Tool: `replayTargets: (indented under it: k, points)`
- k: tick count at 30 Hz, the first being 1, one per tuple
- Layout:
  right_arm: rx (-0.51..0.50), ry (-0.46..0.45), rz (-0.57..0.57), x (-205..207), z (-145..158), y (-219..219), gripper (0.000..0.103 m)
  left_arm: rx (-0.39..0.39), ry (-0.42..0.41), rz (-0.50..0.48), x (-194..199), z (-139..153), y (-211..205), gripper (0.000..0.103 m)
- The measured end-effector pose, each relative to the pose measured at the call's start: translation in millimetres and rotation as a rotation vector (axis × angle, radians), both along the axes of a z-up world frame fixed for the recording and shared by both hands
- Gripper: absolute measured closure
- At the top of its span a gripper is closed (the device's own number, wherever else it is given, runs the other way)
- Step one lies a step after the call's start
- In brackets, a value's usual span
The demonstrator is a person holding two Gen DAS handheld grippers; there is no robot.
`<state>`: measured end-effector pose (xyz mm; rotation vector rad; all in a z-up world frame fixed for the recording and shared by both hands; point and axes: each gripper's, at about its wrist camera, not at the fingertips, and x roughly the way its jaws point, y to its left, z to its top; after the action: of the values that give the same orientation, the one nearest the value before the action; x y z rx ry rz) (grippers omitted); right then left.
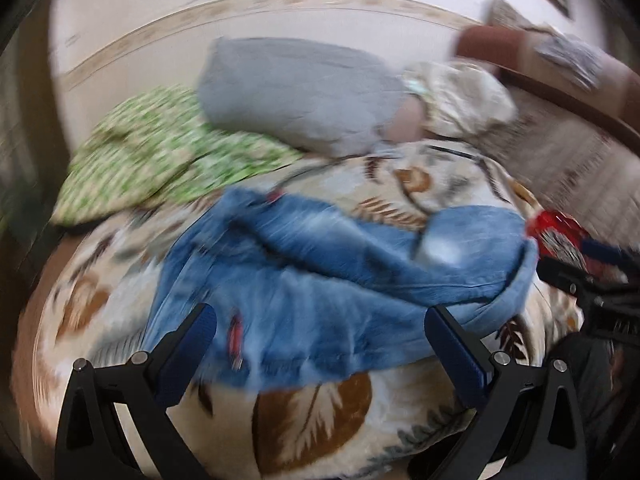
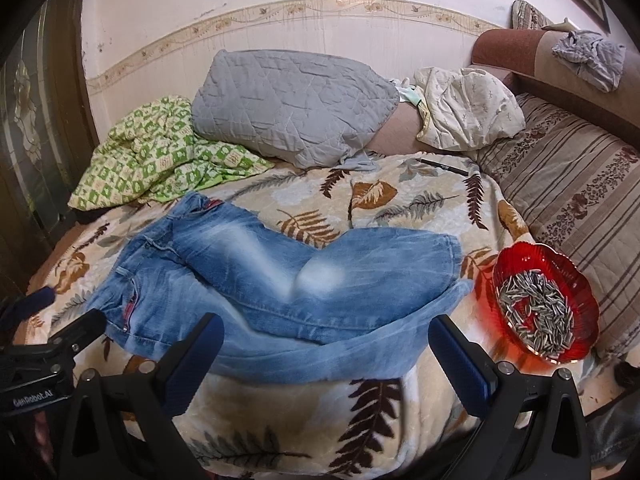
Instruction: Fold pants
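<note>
Faded blue jeans (image 2: 280, 280) lie on a leaf-patterned blanket (image 2: 360, 420) on the bed, one leg laid over the other, waist at the left, hems at the right. They also show, blurred, in the left wrist view (image 1: 320, 288). My right gripper (image 2: 324, 344) is open and empty, just above the near edge of the jeans. My left gripper (image 1: 320, 336) is open and empty over the near edge of the jeans. The left gripper's body shows at the left in the right wrist view (image 2: 48, 344). The right gripper shows at the right in the left wrist view (image 1: 592, 276).
A red glass bowl of seeds (image 2: 544, 300) stands on the blanket right of the jeans' hems. A green patterned cloth (image 2: 160, 156), a grey quilted pillow (image 2: 292, 112) and a cream pillow (image 2: 468, 108) lie behind. A pen (image 2: 442, 166) lies on the blanket. A striped cushion (image 2: 576, 200) is at the right.
</note>
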<state>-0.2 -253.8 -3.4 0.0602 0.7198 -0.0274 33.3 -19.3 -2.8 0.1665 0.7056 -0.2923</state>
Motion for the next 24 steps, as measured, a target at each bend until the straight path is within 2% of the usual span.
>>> replayTargets:
  k: [2, 4, 6, 9, 11, 14, 17, 24]
  points:
    - [0.053, 0.02, 0.056, 7, 0, -20, 0.0, 0.014, 0.014, -0.116, 18, 1, -10, 0.0]
    - [0.151, 0.008, 0.097, 14, 1, -48, 0.0, 0.035, 0.038, -0.223, 37, 0, -22, 0.0]
    - [0.167, 0.059, 0.085, 29, 1, -73, 0.0, 0.07, 0.051, -0.336, 53, -1, -37, 0.0]
    - [0.162, 0.11, 0.086, 52, -1, -103, 0.0, 0.167, 0.089, -0.477, 77, -9, -69, 0.0]
    - [0.176, 0.144, 0.094, 69, -5, -119, 0.0, 0.212, 0.121, -0.531, 92, -17, -88, 0.0]
    - [0.209, 0.196, 0.102, 93, -13, -139, 0.0, 0.246, 0.201, -0.569, 116, -34, -105, 0.0]
    - [0.278, 0.26, 0.105, 119, -25, -159, 0.0, 0.203, 0.311, -0.533, 137, -50, -102, 0.0]
    - [0.316, 0.35, 0.132, 159, -55, -163, 0.0, -0.027, 0.5, -0.373, 151, -69, -73, 0.0]
